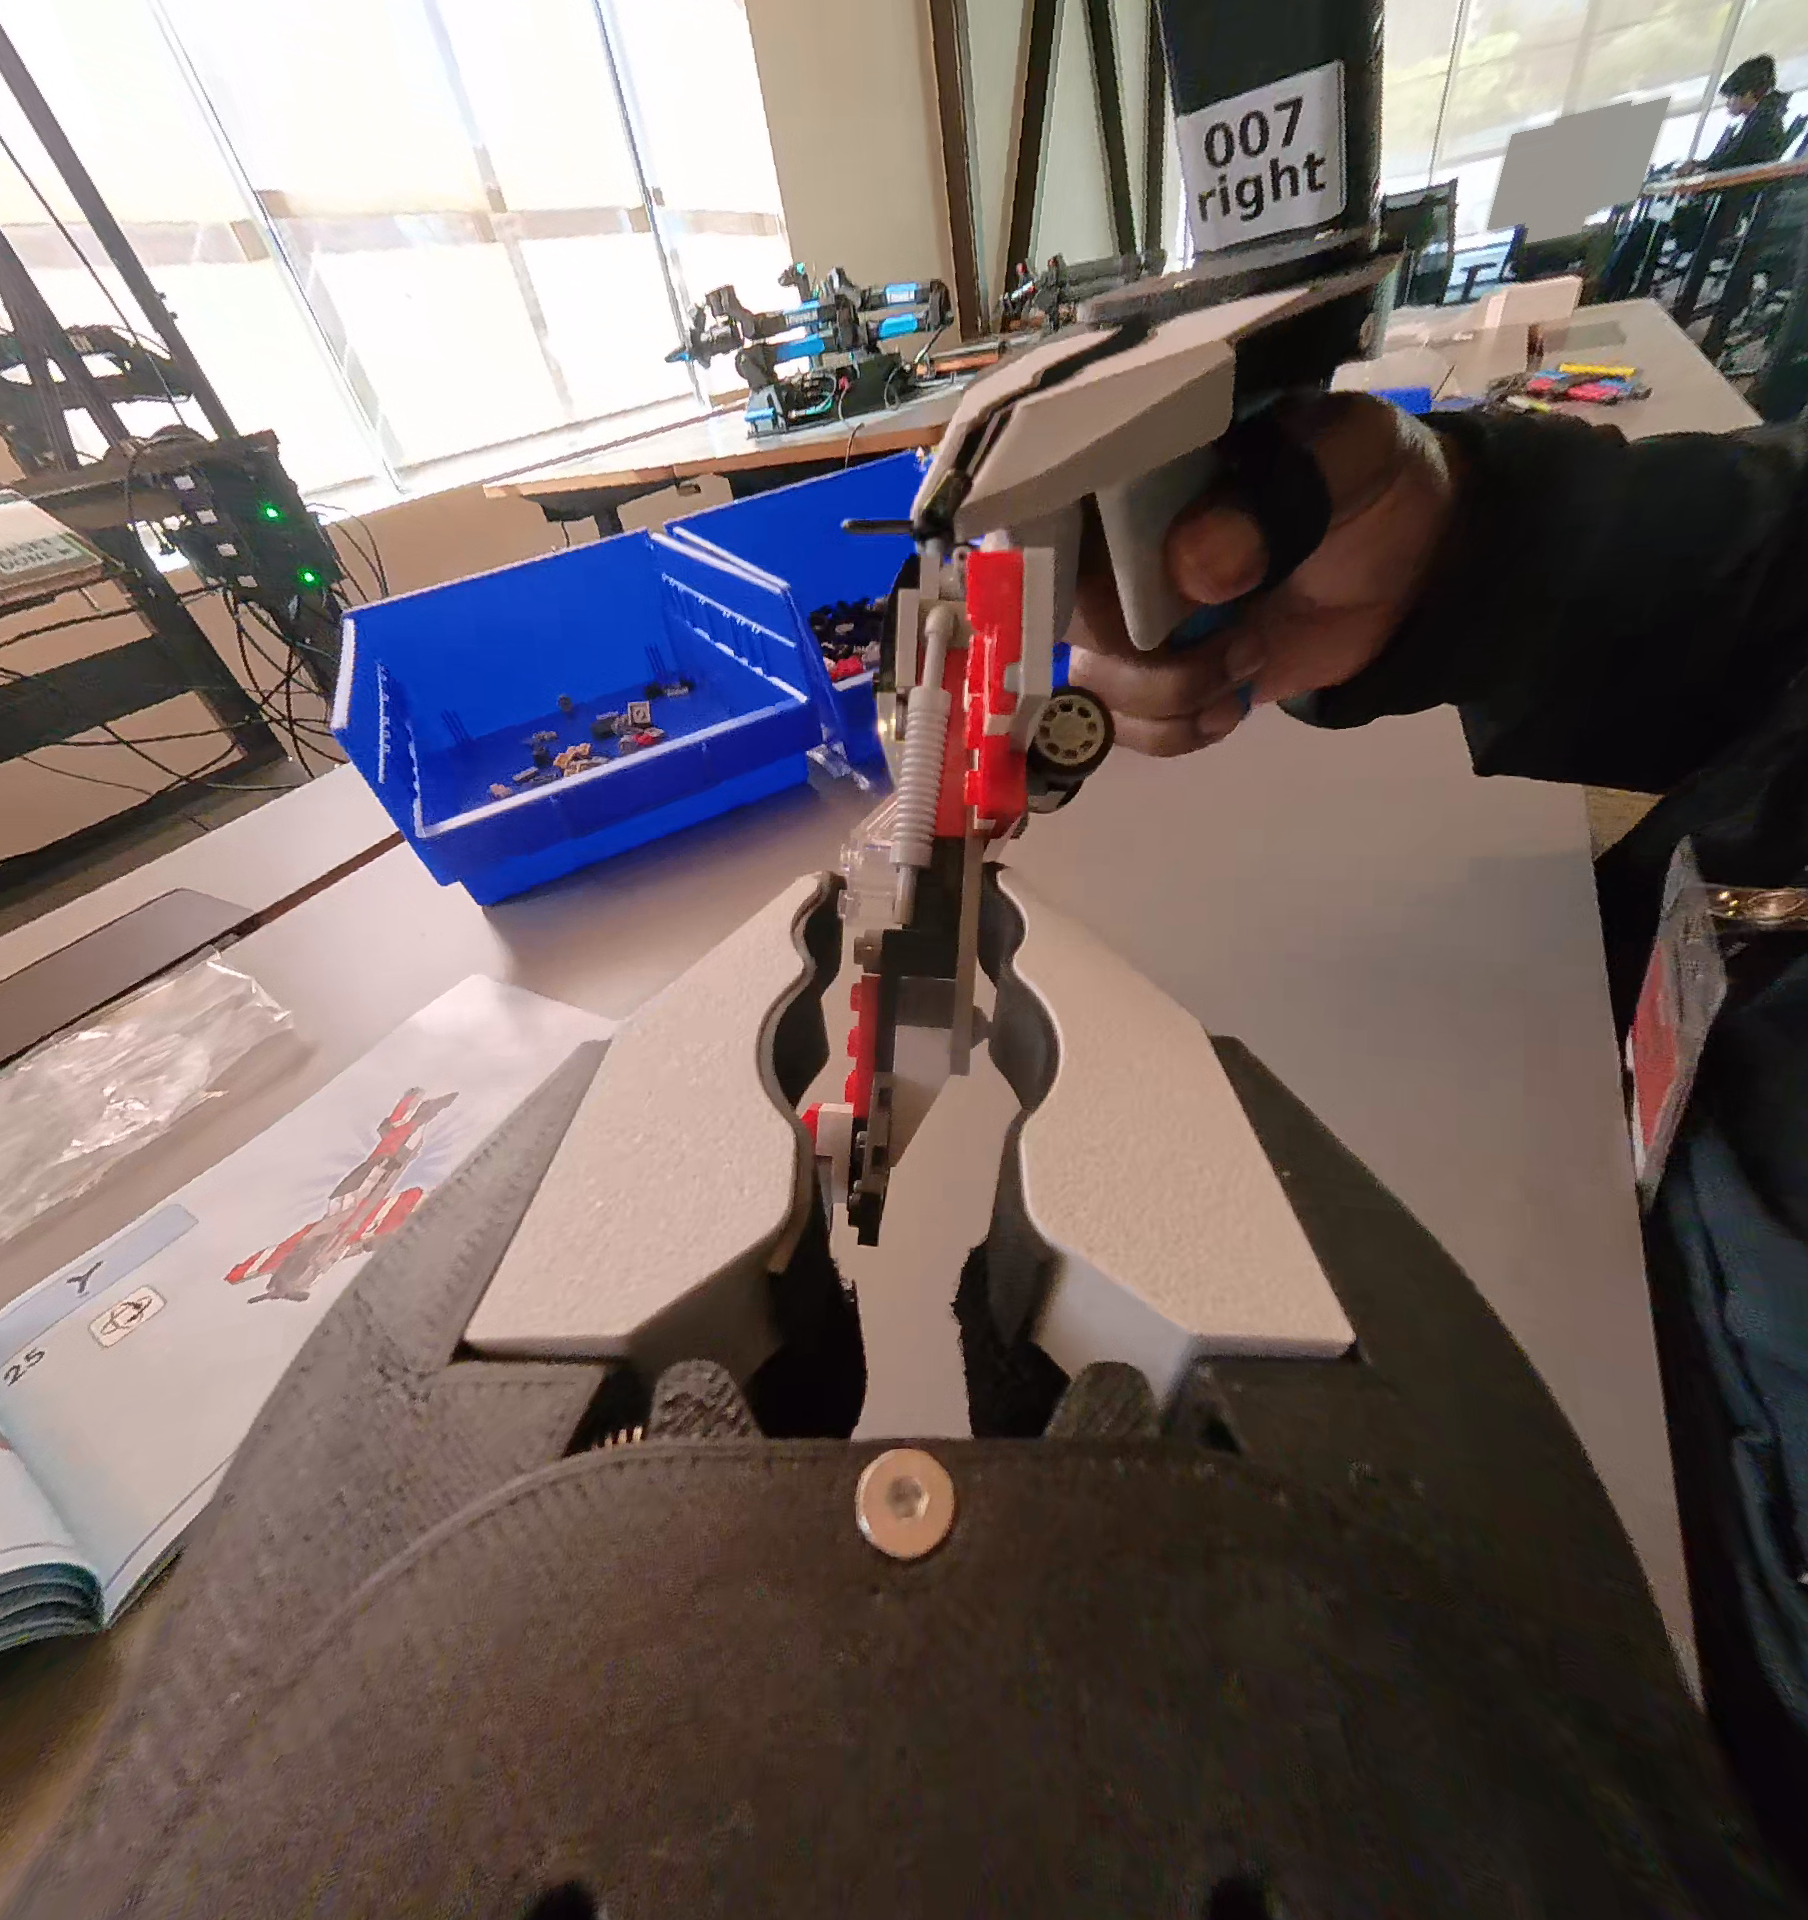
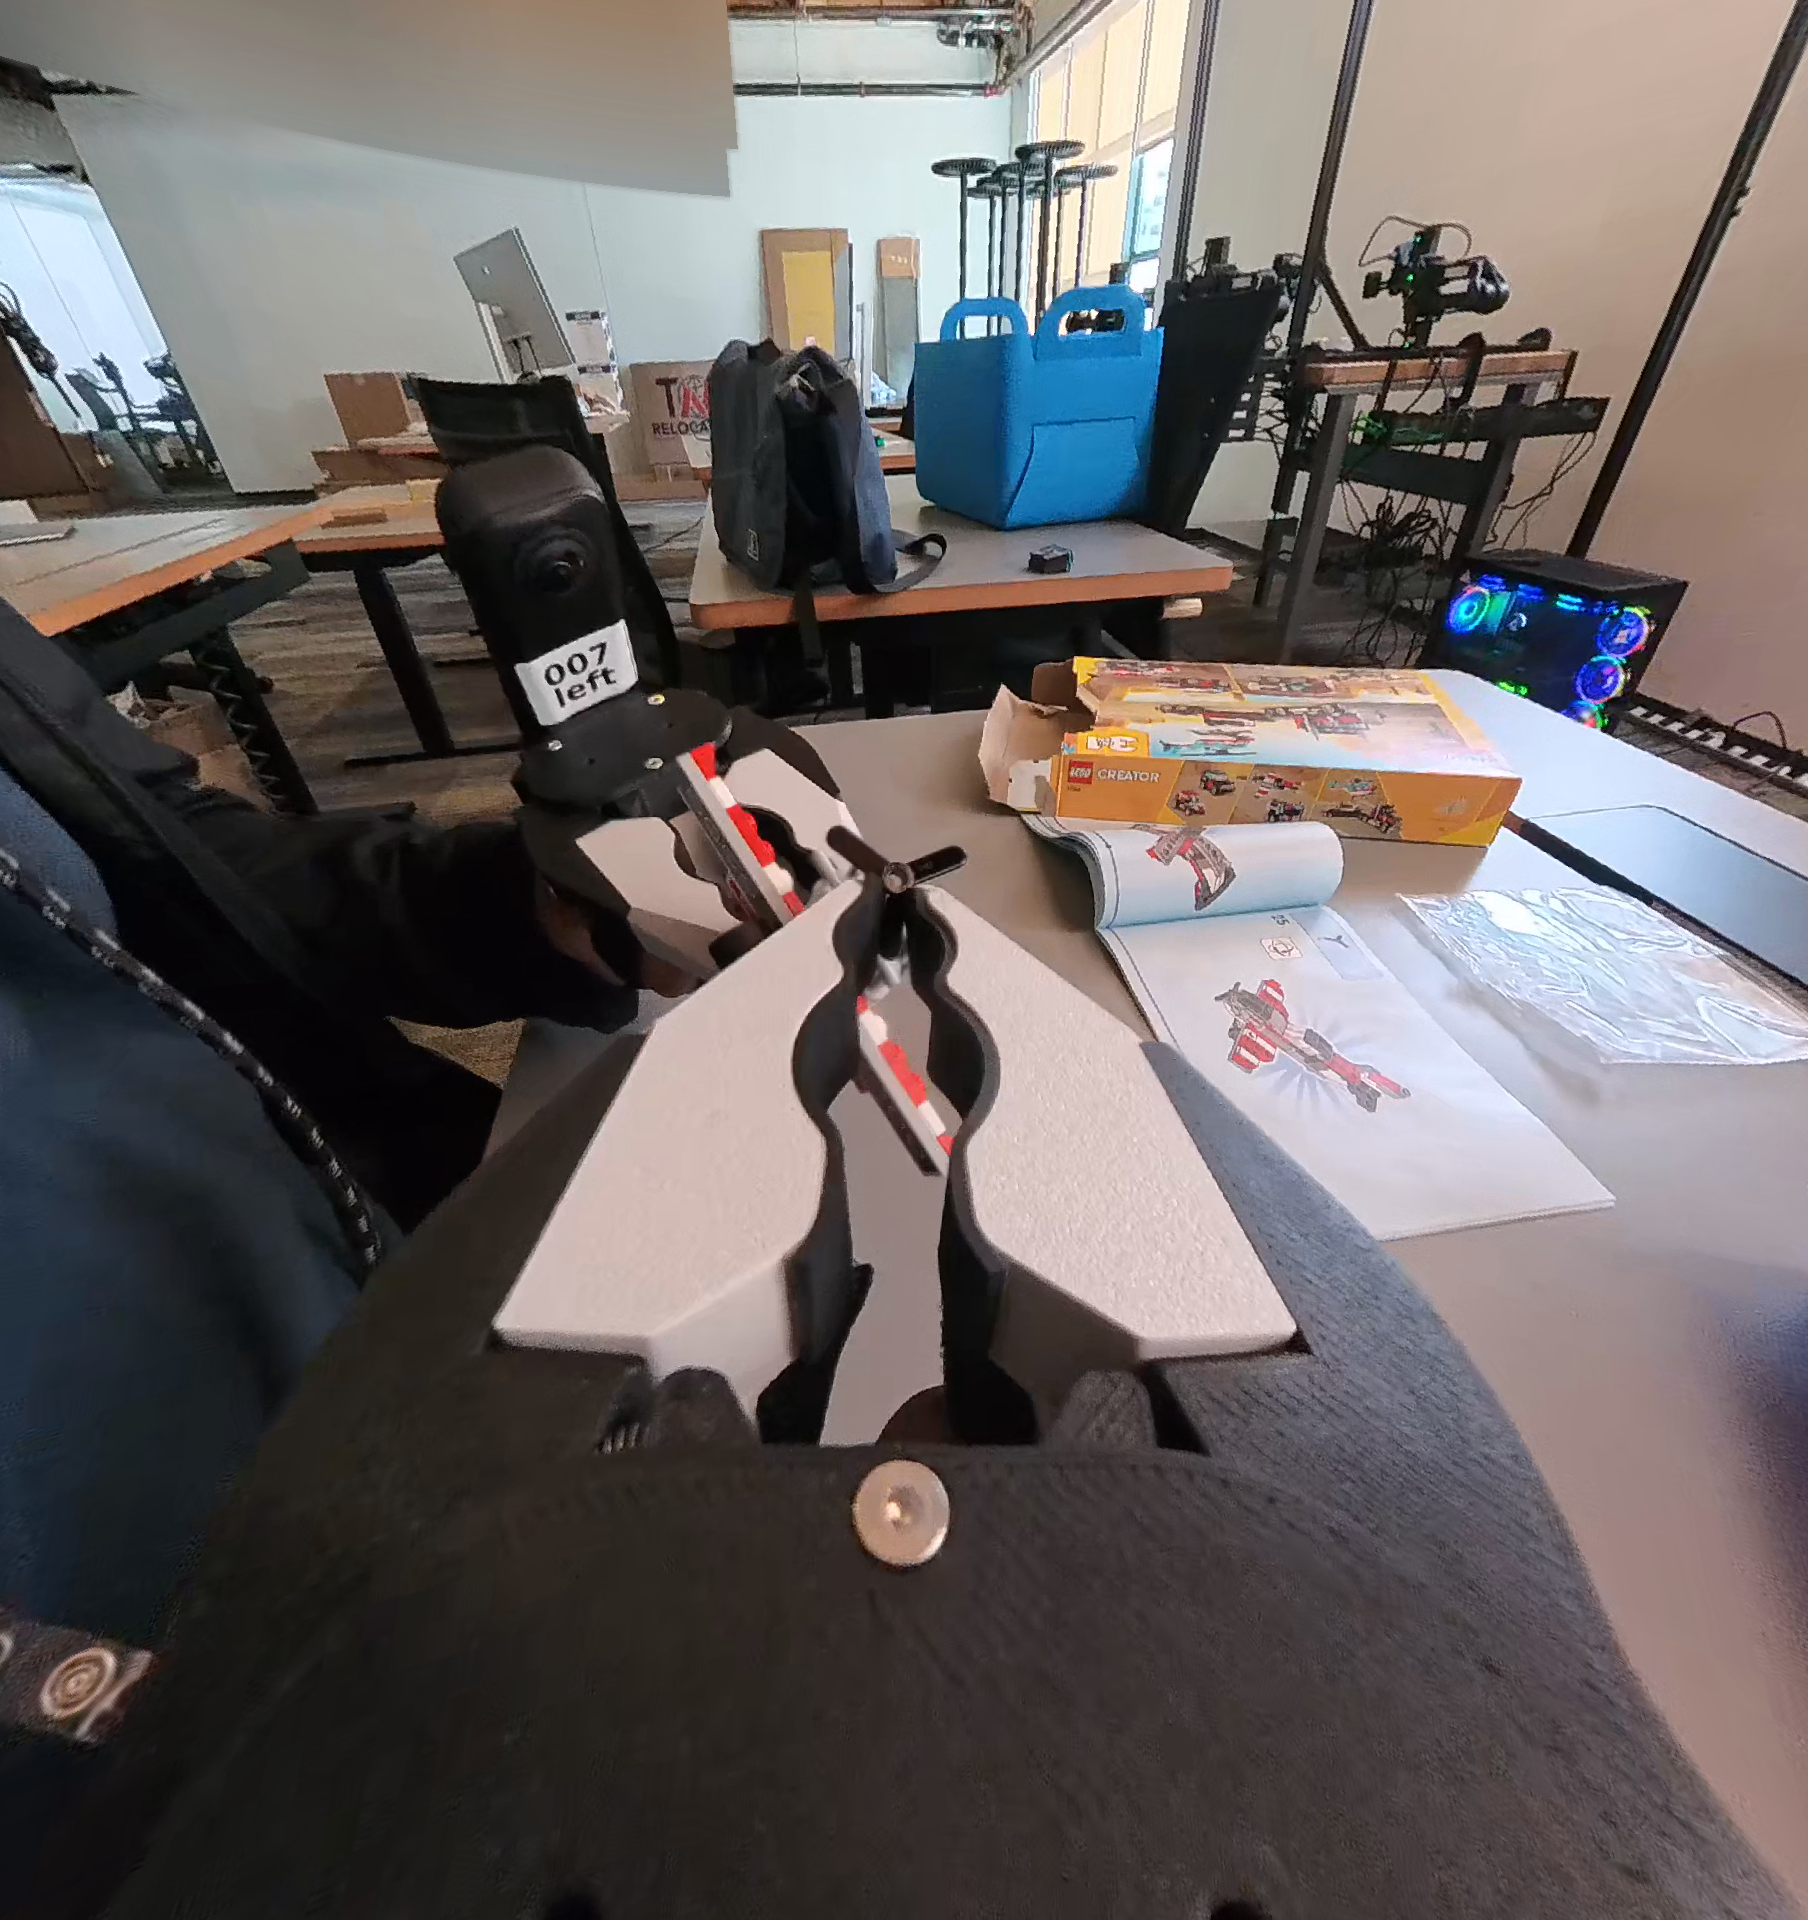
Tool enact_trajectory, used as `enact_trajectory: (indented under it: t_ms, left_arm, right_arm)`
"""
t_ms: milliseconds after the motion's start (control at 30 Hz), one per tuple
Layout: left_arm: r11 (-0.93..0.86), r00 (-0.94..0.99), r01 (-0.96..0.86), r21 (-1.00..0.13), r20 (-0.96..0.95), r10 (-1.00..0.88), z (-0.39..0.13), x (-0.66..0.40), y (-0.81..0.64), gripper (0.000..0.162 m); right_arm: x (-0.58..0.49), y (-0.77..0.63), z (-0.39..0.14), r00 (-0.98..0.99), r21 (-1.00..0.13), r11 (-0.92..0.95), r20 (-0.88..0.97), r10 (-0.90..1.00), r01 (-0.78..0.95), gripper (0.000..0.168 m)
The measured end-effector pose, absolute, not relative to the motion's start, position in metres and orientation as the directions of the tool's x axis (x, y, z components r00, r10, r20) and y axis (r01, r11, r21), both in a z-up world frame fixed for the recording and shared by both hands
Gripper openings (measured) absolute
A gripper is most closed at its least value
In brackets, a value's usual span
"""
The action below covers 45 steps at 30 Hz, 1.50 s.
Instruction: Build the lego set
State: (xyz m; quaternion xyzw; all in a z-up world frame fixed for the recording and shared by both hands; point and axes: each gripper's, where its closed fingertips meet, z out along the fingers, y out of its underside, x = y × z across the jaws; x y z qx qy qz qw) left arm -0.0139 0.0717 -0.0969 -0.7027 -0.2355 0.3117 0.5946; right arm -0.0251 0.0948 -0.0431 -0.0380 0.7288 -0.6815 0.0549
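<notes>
A red, white and black lego plane model point(image 1: 993, 665) hangs in the air above the grey table point(image 1: 1295, 935), held between both grippers. My left gripper point(image 1: 915, 904) is shut on its lower end, with the fingers on either side of the black and red body. The right gripper point(image 1: 947, 520) comes down from the upper right and is shut on the top end, by the black propeller point(image 1: 879, 527). In the right wrist view my right gripper point(image 2: 895, 904) clamps the model point(image 2: 900, 1081) just behind the propeller point(image 2: 895, 868). The left gripper point(image 2: 765, 821) holds the far end.
Two blue bins point(image 1: 578, 707) with loose pieces stand at the back of the table. An open instruction booklet point(image 2: 1347, 1049), a yellow lego box point(image 2: 1274, 769) and a clear plastic bag point(image 2: 1606, 977) lie beside the model. The person's sleeve point(image 1: 1606, 582) is on the right. My right fingertips sit around 6 centimeters from my left ones.
</notes>
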Motion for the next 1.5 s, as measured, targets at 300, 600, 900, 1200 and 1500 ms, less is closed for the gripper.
enact_trajectory:
  t_ms: [300, 600, 900, 1200, 1500]
  left_arm:
    - [-0.161, 0.689, -0.113, -0.980, -0.194, 0.698, -0.074, -0.001, 0.081, 0.025]
    - [-0.084, 0.671, -0.228, -0.970, -0.219, 0.708, -0.031, 0.022, 0.088, 0.025]
    - [-0.059, 0.655, -0.203, -0.977, -0.181, 0.734, -0.036, 0.013, 0.084, 0.025]
    - [0.014, 0.659, -0.083, -0.996, -0.045, 0.751, -0.071, -0.020, 0.070, 0.025]
    - [-0.063, 0.654, -0.153, -0.986, -0.148, 0.742, -0.051, -0.026, 0.075, 0.025]
  right_arm:
    - [-0.004, 0.102, -0.018, -0.988, -0.998, 0.049, 0.041, -0.148, -0.049, 0.004]
    - [0.011, 0.115, 0.022, -0.983, -0.988, 0.004, 0.156, -0.092, -0.157, 0.005]
    - [0.009, 0.113, 0.022, -0.988, -0.993, -0.029, 0.118, -0.100, -0.115, 0.005]
    - [-0.025, 0.101, -0.015, -0.996, -0.999, 0.001, 0.046, -0.073, -0.046, 0.004]
    - [-0.031, 0.106, 0.016, -0.993, -0.995, -0.062, 0.088, -0.081, -0.083, 0.004]
